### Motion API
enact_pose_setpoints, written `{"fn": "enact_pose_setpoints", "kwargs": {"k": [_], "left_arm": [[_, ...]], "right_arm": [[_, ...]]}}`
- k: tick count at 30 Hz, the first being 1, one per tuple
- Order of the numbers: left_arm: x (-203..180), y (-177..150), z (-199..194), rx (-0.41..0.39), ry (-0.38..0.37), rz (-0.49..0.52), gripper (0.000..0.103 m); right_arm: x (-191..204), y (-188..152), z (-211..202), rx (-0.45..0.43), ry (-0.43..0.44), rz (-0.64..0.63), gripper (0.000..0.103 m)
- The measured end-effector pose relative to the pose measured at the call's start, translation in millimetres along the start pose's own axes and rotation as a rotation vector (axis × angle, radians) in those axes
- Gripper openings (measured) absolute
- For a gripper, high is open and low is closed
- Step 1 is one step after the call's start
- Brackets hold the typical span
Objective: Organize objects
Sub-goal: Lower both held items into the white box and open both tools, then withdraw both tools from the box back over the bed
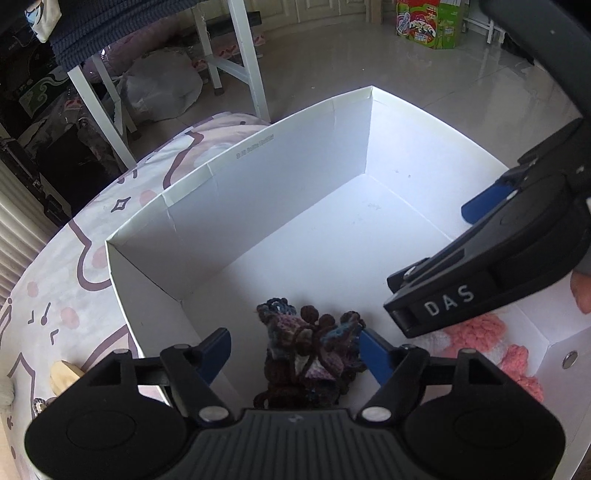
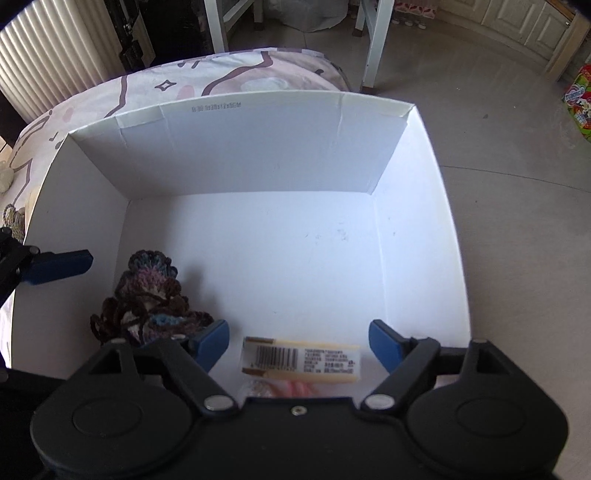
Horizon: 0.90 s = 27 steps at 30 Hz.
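Observation:
A white cardboard box [image 1: 258,173] sits on a patterned bed cover; it also shows in the right wrist view [image 2: 258,147]. A dark purple-brown crocheted piece [image 1: 310,350] lies on the box floor between the fingers of my open left gripper [image 1: 293,350]; the fingers do not grip it. It shows in the right wrist view [image 2: 147,299] at the left. My right gripper [image 2: 299,343] is open above a packaged item with a barcode label [image 2: 299,360]. A pink fluffy item [image 1: 487,339] lies in the box's near right corner. The right gripper body [image 1: 498,251] hangs over the box.
The bed cover [image 1: 74,280] has pink and purple drawings. A small wooden piece [image 1: 64,376] lies on it left of the box. White table legs [image 1: 243,48], plastic bags and a colourful carton [image 1: 428,22] stand on the tiled floor beyond. A radiator [image 2: 48,55] is at far left.

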State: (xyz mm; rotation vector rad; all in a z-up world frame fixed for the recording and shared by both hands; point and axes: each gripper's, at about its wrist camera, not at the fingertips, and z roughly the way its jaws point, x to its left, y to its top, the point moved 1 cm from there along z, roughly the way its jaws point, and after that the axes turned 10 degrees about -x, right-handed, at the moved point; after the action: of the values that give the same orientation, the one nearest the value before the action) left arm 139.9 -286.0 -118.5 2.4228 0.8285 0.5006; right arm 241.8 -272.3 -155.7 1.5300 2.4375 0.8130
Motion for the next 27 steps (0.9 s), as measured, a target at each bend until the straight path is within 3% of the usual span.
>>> {"fn": "enact_pose_setpoints", "kwargs": {"k": [9, 16, 27], "left_arm": [[12.4, 1.5, -18.7, -0.033, 0.031, -0.057, 0.088], [21.4, 2.5, -42.0, -0.077, -0.008, -0.144, 0.092], [35.1, -0.5, -80.5, -0.139, -0.002, -0.256, 0.097]], "right_arm": [[-11.8, 2.7, -30.8, -0.07, -0.02, 0.035, 0.087], [-17.0, 0.4, -66.4, -0.151, -0.004, 0.064, 0.087], [-21.7, -11.0, -109.6, -0.263, -0.031, 0.113, 0.092]]}}
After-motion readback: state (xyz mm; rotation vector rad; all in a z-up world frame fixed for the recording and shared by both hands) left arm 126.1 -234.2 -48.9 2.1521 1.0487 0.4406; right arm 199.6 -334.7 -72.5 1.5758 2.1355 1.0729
